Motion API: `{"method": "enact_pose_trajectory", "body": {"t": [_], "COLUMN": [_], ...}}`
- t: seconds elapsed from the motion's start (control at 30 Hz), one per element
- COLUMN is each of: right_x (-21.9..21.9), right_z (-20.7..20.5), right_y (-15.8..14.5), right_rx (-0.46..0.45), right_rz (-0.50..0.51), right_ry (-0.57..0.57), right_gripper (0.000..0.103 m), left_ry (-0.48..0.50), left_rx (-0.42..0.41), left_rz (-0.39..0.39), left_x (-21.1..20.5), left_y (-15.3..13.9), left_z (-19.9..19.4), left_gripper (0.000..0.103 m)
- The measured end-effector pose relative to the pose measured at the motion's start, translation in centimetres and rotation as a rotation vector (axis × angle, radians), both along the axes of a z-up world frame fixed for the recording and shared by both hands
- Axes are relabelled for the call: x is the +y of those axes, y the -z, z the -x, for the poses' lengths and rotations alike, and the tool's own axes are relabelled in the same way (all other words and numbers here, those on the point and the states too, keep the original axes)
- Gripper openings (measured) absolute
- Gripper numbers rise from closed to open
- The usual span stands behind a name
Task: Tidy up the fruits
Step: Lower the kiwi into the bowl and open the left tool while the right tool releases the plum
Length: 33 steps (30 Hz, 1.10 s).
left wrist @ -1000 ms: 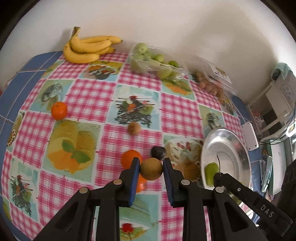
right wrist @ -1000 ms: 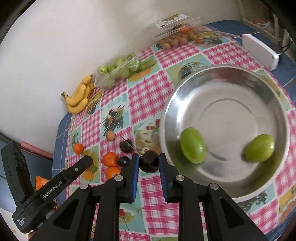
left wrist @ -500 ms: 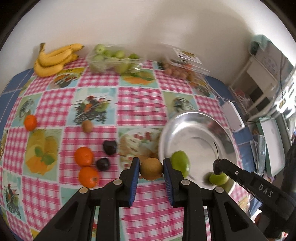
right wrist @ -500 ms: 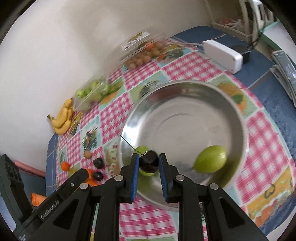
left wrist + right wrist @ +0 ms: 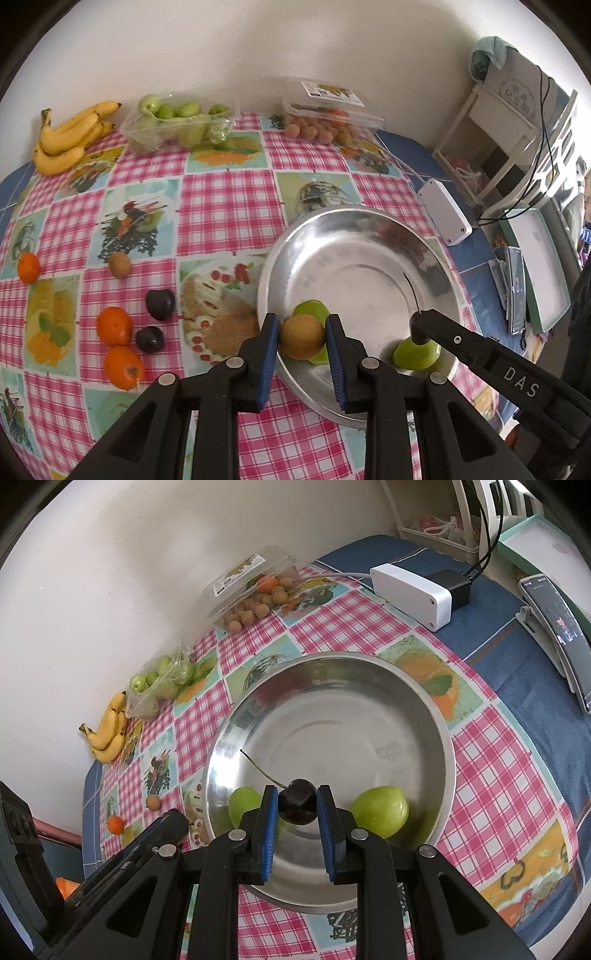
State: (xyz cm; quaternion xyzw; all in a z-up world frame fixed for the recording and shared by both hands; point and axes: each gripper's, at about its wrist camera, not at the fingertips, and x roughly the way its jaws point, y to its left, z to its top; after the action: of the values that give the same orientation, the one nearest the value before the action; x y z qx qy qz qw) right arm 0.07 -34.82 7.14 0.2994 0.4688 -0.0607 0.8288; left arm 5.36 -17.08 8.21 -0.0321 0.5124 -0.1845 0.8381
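From my left wrist camera, my left tongs [image 5: 302,339] pinch a round, matte, brown-skinned fruit [image 5: 301,336] between their blue ribbed pads, right over the near-left rim of the shiny round steel bowl [image 5: 354,236]. A smooth green oval fruit [image 5: 314,309] lies in the bowl just behind it, and a second green fruit [image 5: 415,353] sits near the bowl's near rim. Above that one, my right tongs [image 5: 419,326] come in from the right; white letters "DAS" are printed on their black arm. On the glossy pink-checked tablecloth [image 5: 229,195], left of the bowl, lie two dark plums [image 5: 159,303], three oranges [image 5: 114,326] and a small fuzzy brown fruit [image 5: 119,264]; yellow bananas [image 5: 66,138] lie at the far-left edge.

From my right wrist camera, my right tongs [image 5: 297,806] are clamped on a glossy dark cherry [image 5: 297,805] with a thin curved stem, above the bowl's [image 5: 439,716] near inner wall, between the two green fruits [image 5: 379,810]. The label on the clear plastic box [image 5: 255,578] is too small to read.
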Motion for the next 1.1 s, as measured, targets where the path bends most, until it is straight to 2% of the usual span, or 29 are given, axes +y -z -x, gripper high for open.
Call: {"method": "enact_pose_trajectory", "body": {"t": [0.17, 0.67, 1.1], "right_x": [-0.1, -1.7, -2.5], "right_z": [-0.6, -1.7, -1.8], "right_y": [0.4, 1.0, 2.5], "right_rx": [0.019, 0.123, 0.13], "right_rz": [0.01, 0.146, 0.132], "right_ry": [-0.005, -0.004, 0.004], "right_gripper": [0.022, 0.023, 0.023], "left_ry": [0.012, 0.085, 0.123], "left_rx": [0.029, 0.106, 0.139], "left_rz": [0.004, 0.0, -0.047], "left_x": [-0.9, -5.6, -7.3], "left_y": [0.7, 3.0, 4.6], "left_z": [-0.6, -0.8, 0.0], "left_gripper": [0.028, 0.028, 0.028]}}
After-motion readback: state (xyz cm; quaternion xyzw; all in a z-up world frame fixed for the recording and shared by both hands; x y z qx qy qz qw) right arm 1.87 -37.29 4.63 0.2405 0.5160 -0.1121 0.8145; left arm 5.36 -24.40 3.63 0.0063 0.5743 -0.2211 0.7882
